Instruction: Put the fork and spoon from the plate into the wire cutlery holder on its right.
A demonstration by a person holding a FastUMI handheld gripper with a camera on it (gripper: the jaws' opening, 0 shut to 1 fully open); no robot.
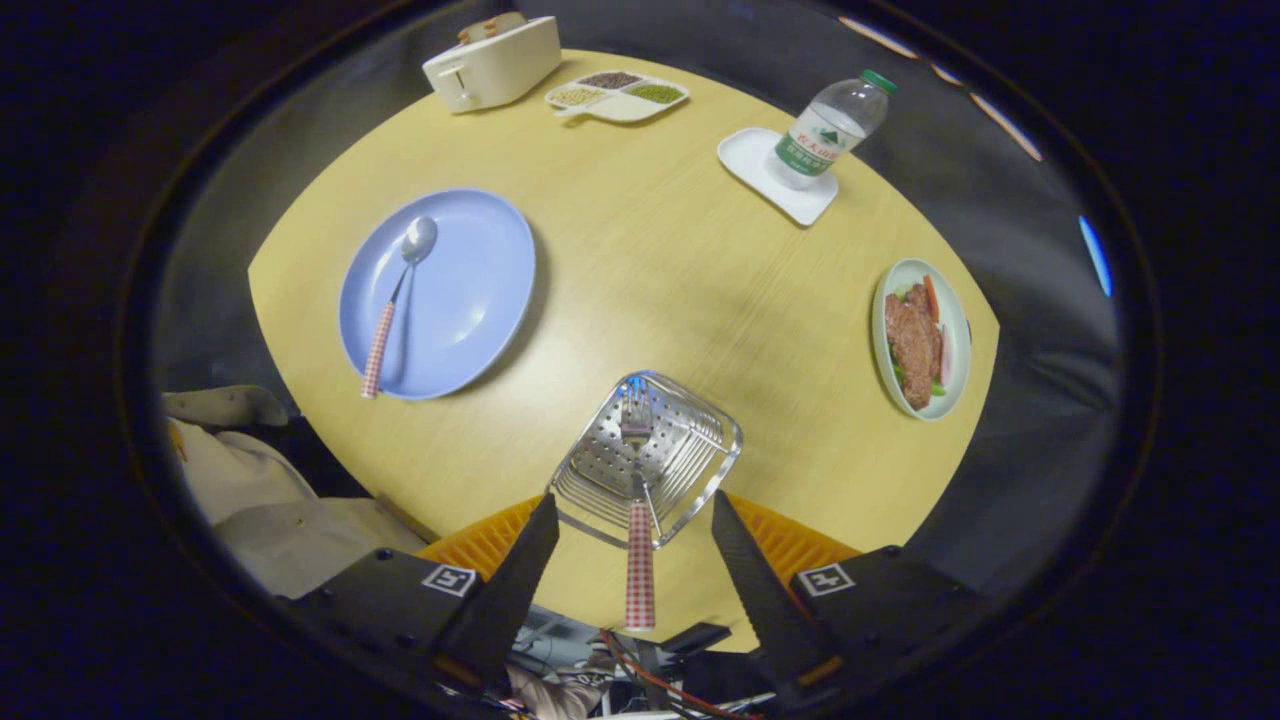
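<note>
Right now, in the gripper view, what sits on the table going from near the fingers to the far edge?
Open gripper → metal wire cutlery holder with the checked-handled fork → round blue plate carrying the spoon → divided white snack tray → cream toaster.

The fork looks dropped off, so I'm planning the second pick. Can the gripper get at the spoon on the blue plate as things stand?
Probably yes. The gripper is open, fingers either side of the fork's handle in the wire cutlery holder. The spoon lies alone on the blue plate, with only bare table between.
</note>
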